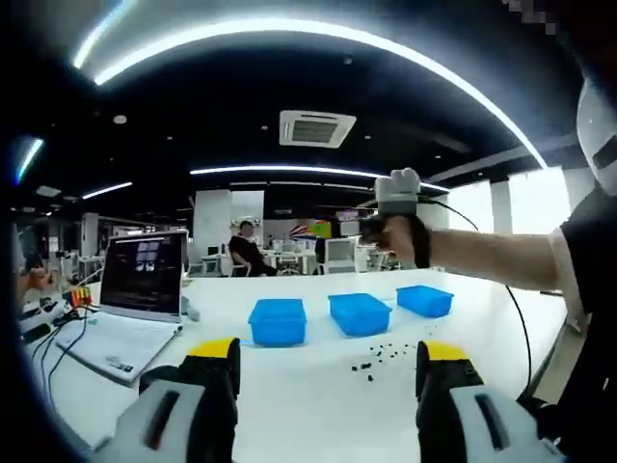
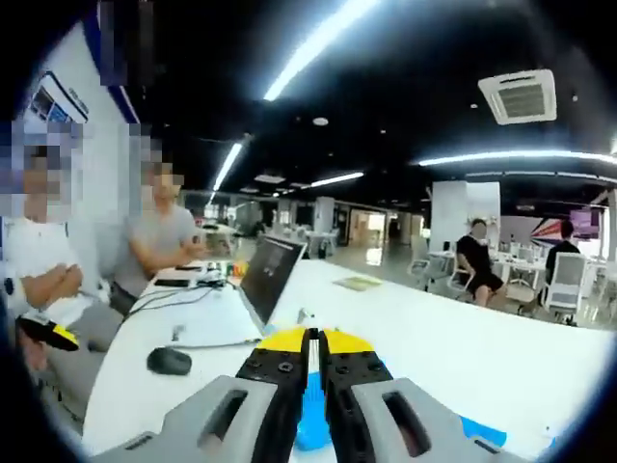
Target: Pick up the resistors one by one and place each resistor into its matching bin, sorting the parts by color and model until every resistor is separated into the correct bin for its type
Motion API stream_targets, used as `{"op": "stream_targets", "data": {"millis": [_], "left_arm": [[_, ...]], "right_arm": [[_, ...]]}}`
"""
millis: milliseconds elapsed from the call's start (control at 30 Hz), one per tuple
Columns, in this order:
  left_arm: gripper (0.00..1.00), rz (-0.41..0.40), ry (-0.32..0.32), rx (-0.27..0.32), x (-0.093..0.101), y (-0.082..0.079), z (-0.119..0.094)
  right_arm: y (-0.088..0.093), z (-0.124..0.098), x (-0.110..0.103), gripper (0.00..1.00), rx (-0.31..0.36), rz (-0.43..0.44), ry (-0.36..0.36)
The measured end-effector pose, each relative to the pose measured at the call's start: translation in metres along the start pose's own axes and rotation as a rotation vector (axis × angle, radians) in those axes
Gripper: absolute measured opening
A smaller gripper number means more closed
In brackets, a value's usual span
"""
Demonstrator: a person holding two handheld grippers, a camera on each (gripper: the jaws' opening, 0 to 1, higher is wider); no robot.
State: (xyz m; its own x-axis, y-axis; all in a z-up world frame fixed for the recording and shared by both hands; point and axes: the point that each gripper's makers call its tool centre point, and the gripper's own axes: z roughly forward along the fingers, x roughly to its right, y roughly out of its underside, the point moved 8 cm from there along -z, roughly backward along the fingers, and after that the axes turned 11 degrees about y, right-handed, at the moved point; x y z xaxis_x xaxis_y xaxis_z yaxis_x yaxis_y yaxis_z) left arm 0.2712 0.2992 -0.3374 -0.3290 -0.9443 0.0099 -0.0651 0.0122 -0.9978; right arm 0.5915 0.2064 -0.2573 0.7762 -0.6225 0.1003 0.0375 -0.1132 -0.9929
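Note:
Three blue bins stand in a row on the white table: left bin, middle bin, right bin. Several small dark resistors lie scattered on the table in front of the middle and right bins. My left gripper hovers low over the near table, its yellow-tipped jaws wide open and empty. A person's hand holds my right gripper raised well above the bins. In the right gripper view, my right gripper has its jaws shut together with nothing seen between them, and a blue bin lies below them.
An open laptop with cables sits at the left of the table. The laptop and a dark mouse also appear in the right gripper view, with two seated people at the table's left side. A cable hangs from the raised gripper.

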Motion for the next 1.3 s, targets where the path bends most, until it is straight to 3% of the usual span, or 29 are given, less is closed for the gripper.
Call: {"op": "stream_targets", "data": {"millis": [167, 333, 467, 600, 733, 867, 1000, 1133, 1300], "left_arm": [[0.76, 0.01, -0.002, -0.002, 0.0, -0.003, -0.001], [0.76, 0.008, -0.004, -0.011, 0.0, -0.003, -0.001], [0.76, 0.015, -0.007, -0.017, 0.0, -0.003, 0.0], [0.76, 0.006, -0.009, -0.02, -0.001, -0.003, 0.001], [0.76, 0.004, -0.026, -0.028, -0.001, -0.001, 0.003], [0.76, -0.001, -0.018, -0.028, 0.001, -0.001, 0.007], [0.76, -0.006, 0.0, -0.026, 0.003, 0.002, 0.014], [0.76, -0.018, 0.039, -0.036, 0.005, 0.006, 0.022], [0.76, -0.025, 0.107, -0.051, 0.01, 0.013, 0.033]], "right_arm": [[0.011, 0.043, -0.002, 0.07, -0.048, -0.025, 0.021], [0.018, 0.062, -0.004, 0.07, -0.059, -0.06, 0.042], [0.023, 0.067, -0.003, 0.09, -0.061, -0.098, 0.046], [0.027, 0.065, -0.001, 0.34, -0.043, -0.111, 0.039], [0.029, 0.054, 0.008, 0.34, -0.046, -0.112, 0.038], [0.035, 0.018, 0.021, 0.34, -0.056, -0.084, 0.014], [0.05, -0.033, 0.037, 0.33, -0.07, -0.059, 0.0], [0.07, -0.105, 0.051, 0.33, -0.057, -0.052, 0.037], [0.091, -0.185, 0.052, 0.32, -0.048, -0.041, 0.067]]}}
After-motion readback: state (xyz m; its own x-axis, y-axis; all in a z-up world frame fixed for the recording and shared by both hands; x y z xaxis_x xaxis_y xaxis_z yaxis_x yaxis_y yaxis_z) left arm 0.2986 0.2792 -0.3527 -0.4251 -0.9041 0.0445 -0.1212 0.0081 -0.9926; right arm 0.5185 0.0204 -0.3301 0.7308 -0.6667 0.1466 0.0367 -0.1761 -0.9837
